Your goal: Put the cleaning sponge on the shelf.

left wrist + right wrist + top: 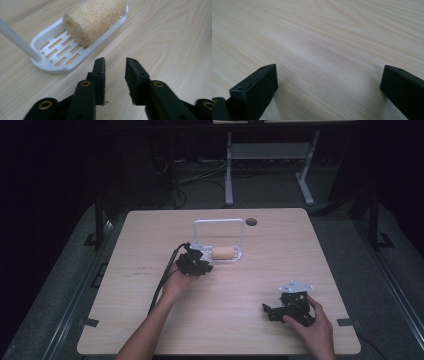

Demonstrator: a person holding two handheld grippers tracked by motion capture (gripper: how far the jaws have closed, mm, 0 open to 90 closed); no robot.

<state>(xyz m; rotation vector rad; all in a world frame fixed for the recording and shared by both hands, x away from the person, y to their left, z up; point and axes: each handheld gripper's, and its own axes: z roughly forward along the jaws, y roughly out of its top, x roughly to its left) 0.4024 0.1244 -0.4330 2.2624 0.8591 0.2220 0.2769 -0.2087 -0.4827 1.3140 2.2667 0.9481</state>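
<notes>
My left hand-held gripper [115, 67] hangs just short of the white slotted tray [50, 65], jaws parted by a narrow gap and holding nothing. The loofah roll [93, 17] lies on its side in the tray's far half, beyond the jaw tips and not touched by them. I judge the risk from here to be that gap: it looks narrower than the roll, so pushing forward as I am could shove the roll along the tray or skid the light tray across the tabletop [150, 235]. The tray's thin upright handle [18, 40] stands close to my left and could catch a jaw. I'd widen before closing in. My right hand-held gripper [327, 92] rests low over bare wood near the tabletop's right front, jaws spread wide, empty, well apart from the tray.
</notes>
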